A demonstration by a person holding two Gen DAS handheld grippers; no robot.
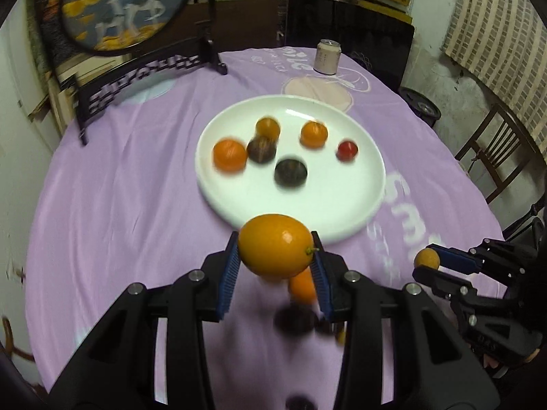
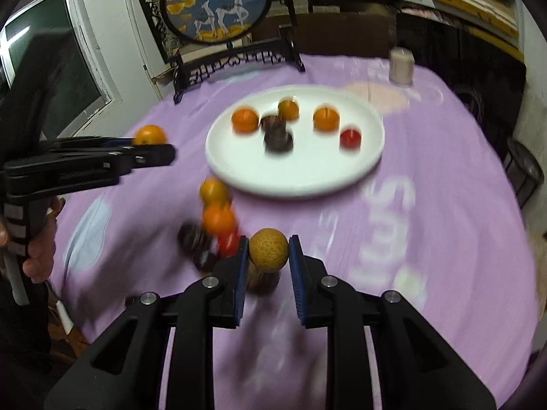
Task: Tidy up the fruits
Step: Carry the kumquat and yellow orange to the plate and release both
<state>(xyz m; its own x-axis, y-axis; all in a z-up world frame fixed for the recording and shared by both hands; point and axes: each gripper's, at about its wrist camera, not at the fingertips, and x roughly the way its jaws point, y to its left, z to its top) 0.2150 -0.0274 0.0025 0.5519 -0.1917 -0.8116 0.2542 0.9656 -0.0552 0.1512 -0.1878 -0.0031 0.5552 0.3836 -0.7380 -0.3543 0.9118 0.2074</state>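
Note:
My left gripper point(image 1: 276, 254) is shut on an orange fruit point(image 1: 275, 245) and holds it above the cloth, just short of the white plate point(image 1: 355, 212). The plate holds several fruits: orange ones, two dark ones and a red one point(image 1: 347, 150). My right gripper point(image 2: 268, 249) is shut on a tan round fruit point(image 2: 268, 248), also off the cloth. It shows at the right of the left wrist view point(image 1: 427, 261). The left gripper with its orange shows in the right wrist view point(image 2: 150, 138). Loose fruits point(image 2: 217, 220) lie on the cloth short of the plate point(image 2: 359, 171).
A purple tablecloth point(image 1: 136, 205) covers the round table. A drink can point(image 1: 326, 57) stands beyond the plate. A framed round deer picture on a black stand point(image 1: 136, 68) is at the back left. A wooden chair point(image 1: 495, 157) stands at the right.

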